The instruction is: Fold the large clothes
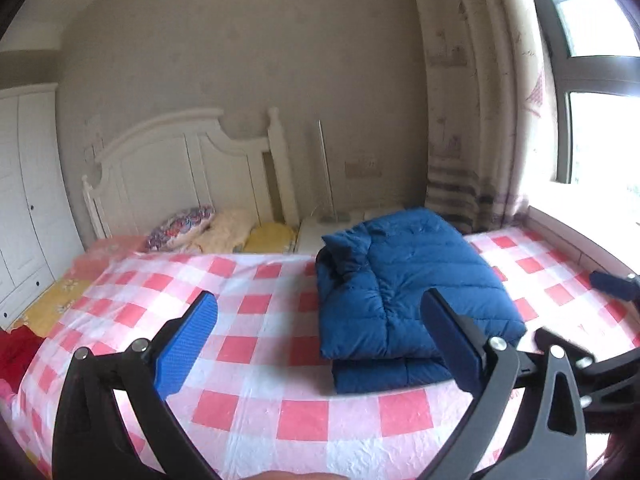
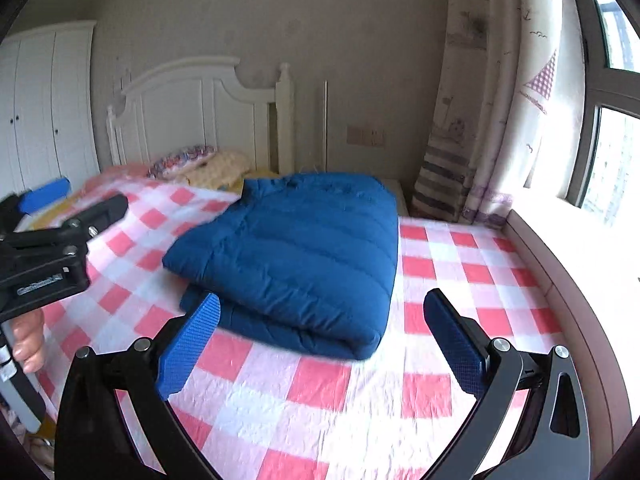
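Observation:
A blue puffer jacket (image 1: 404, 296) lies folded into a thick block on the red-and-white checked bed sheet (image 1: 256, 340). It also shows in the right wrist view (image 2: 304, 256). My left gripper (image 1: 320, 332) is open and empty, held above the sheet just left of the jacket's near edge. My right gripper (image 2: 320, 336) is open and empty, held above the jacket's near edge. The left gripper also shows at the left edge of the right wrist view (image 2: 52, 220).
A white headboard (image 1: 180, 168) and pillows (image 1: 180, 228) stand at the far end of the bed. A white wardrobe (image 1: 24, 200) is at the left. A curtain (image 2: 492, 120) and a window sill (image 2: 580, 240) run along the right side.

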`<state>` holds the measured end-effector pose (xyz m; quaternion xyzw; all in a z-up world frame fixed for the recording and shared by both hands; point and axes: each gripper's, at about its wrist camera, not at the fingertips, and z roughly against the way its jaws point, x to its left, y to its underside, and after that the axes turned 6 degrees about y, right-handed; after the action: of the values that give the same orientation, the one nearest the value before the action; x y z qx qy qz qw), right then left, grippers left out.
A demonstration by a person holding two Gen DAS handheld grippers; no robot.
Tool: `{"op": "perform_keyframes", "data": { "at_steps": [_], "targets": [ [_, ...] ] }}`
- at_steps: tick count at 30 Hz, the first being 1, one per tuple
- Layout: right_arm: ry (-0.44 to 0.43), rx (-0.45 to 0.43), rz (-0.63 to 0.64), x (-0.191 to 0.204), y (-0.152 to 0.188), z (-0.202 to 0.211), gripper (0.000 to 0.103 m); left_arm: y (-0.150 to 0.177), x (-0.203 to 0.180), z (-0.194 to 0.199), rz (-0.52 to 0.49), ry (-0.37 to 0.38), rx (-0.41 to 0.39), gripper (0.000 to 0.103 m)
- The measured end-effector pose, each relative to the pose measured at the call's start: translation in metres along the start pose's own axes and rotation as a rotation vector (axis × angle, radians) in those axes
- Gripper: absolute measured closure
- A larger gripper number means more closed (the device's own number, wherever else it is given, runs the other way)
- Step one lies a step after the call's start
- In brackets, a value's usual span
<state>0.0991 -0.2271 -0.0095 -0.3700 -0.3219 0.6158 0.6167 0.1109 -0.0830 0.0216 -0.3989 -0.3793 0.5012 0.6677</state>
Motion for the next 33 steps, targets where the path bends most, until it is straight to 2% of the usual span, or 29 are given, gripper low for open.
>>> {"op": "perform_keyframes", "data": {
  "at_steps": [4, 9, 19, 33],
  "targets": [
    [0.026, 0.050, 0.006, 0.003, 0.010, 0.001, 0.005, 0.011, -0.005, 0.009, 0.023, 0.036, 0.053, 0.002],
    [0.020, 0.035, 0.000, -0.001, 0.018, 0.023, 0.005, 0.021, -0.010, 0.019, 0.033, 0.041, 0.083, 0.002],
    [0.064, 0.005, 0.004, -0.012, 0.022, 0.050, 0.005, 0.025, -0.023, 0.040, 0.007, 0.057, 0.076, 0.002],
    [0.084, -0.051, 0.025, -0.004, 0.020, 0.059, 0.005, 0.031, -0.017, 0.037, 0.024, 0.049, 0.089, 0.002]
  ]
}}
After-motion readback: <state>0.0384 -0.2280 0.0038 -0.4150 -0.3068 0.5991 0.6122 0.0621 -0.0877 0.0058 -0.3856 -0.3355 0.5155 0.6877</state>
